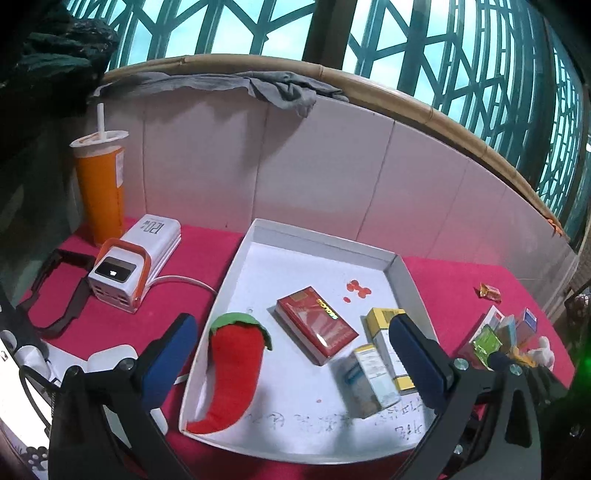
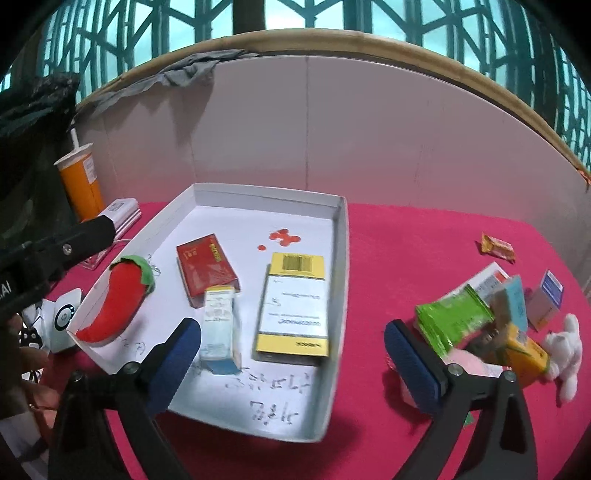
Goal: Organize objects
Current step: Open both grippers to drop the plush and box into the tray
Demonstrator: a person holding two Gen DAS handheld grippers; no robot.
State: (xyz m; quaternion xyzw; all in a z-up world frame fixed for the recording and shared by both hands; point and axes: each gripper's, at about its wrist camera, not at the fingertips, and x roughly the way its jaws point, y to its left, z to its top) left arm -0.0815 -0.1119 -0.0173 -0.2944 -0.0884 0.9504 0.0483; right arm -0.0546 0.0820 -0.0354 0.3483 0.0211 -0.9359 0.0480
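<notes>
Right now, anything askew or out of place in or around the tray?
Yes. In the tray the small blue box lies on the corner of the red box rather than flat. Red blotches stain the tray floor. Right of the tray, a heap of boxes and a white plush lie jumbled on the cloth.

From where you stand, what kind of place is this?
Probably a home balcony or sunroom, not a lab: a green lattice window runs behind a low white wall, a grey rag hangs over its ledge, and a takeaway drink cup stands on the pink-covered table.
</notes>
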